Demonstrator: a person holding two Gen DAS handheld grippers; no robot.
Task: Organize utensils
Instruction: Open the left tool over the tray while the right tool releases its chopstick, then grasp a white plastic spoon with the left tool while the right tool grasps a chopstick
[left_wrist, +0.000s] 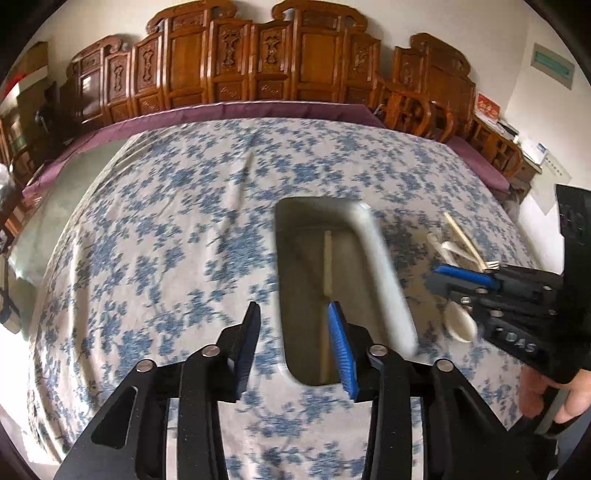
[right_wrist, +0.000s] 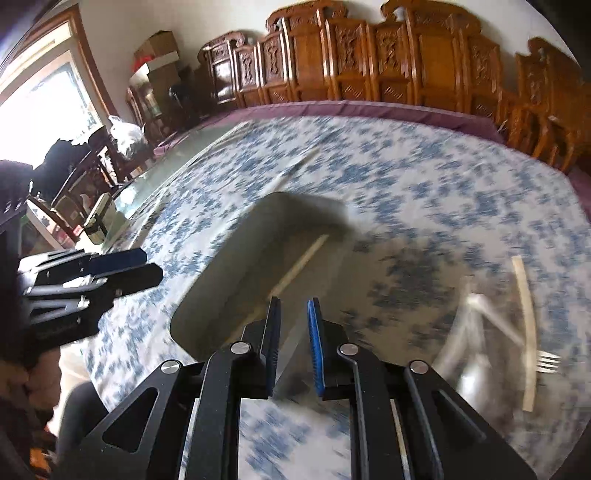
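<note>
Motion blur is smearing the blue-flowered tablecloth across the right wrist view, dissolving its pattern into streaks at the bottom of the frame. At right, the loose utensils are streaking into pale arcs; only a fork's tines are reading clearly. In the left wrist view, the tray's white rim is blurring along its right side, and the chopstick inside is disappearing behind the left gripper's blue pad. At the right edge, the right gripper is covering part of a white spoon, and the frame is cropping the person's hand.
</note>
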